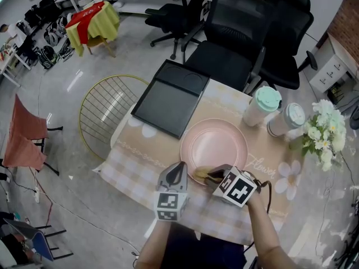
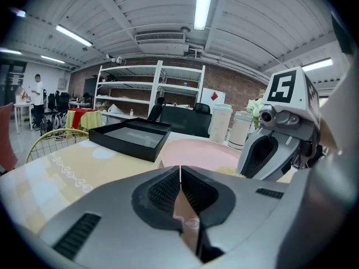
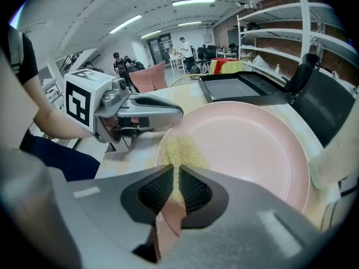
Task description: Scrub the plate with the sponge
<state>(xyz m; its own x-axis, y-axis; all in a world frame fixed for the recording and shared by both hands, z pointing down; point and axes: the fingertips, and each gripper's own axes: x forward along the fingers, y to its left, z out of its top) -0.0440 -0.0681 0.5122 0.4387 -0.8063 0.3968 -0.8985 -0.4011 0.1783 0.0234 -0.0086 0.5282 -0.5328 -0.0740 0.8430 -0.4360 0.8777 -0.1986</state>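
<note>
At the far left, beside the bench [image 1: 147, 150], stands a round gold wire frame [image 1: 111, 102]. The bench is covered with a pale checked and flowered cloth.

The person's left hand-held gripper [image 1: 179, 171] hovers over the near part of the bench, just left of the plate. It is clenched: its own view shows the two ribbed pads pressed together with nothing between them. Its tips point toward the plate's near left rim.

Behind it, a black square tray [image 1: 168, 101] lies at the back left of the bench, its near corner just beside the pink plate [image 1: 217, 142]. The plate sits flat near the middle of the bench, and most of its surface is bare.

A yellow sponge [image 3: 180, 149] lies on the plate's near rim. The right hand-held gripper [image 1: 212, 175] comes in from the near right and is grasping this sponge. In its own view the jaws are almost together, with a strip of yellow sponge pinched in the narrow gap and the rest spread out on the plate ahead of them. The two grippers are near each other, side by side.

To the right of the plate stand two lidded tumblers, a mint-topped one [image 1: 261, 106] and a grey-topped one [image 1: 286, 120]. White flowers [image 1: 324, 131] are at the far right edge.
</note>
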